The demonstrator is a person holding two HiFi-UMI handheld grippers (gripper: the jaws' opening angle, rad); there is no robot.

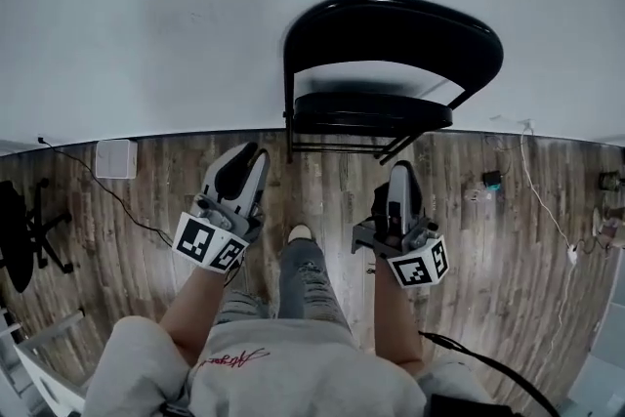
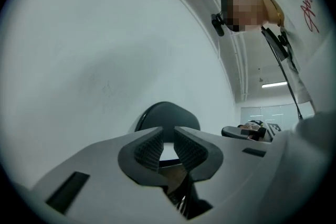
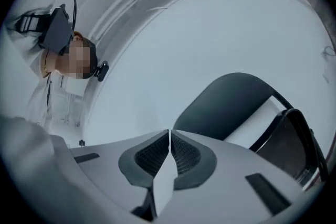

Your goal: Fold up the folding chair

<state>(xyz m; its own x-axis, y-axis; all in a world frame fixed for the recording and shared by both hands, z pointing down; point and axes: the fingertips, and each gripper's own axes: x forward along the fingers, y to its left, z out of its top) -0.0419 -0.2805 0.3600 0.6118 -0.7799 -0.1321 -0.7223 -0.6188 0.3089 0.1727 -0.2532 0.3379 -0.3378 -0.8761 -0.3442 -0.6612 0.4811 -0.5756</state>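
Observation:
A black folding chair stands with its back against the white wall, its seat still out flat over the legs. Both grippers hang in the air in front of it and touch nothing. My left gripper is open: in the left gripper view its jaws stand a small gap apart, with only the chair's backrest far behind them. My right gripper is shut and empty. In the right gripper view its tips meet, with the chair beyond them to the right.
Wood-plank floor runs from me to the wall. A white box with a cable lies on the left, near a black office-chair base. Cables and small devices lie to the right. My jeans leg and shoe are between the grippers.

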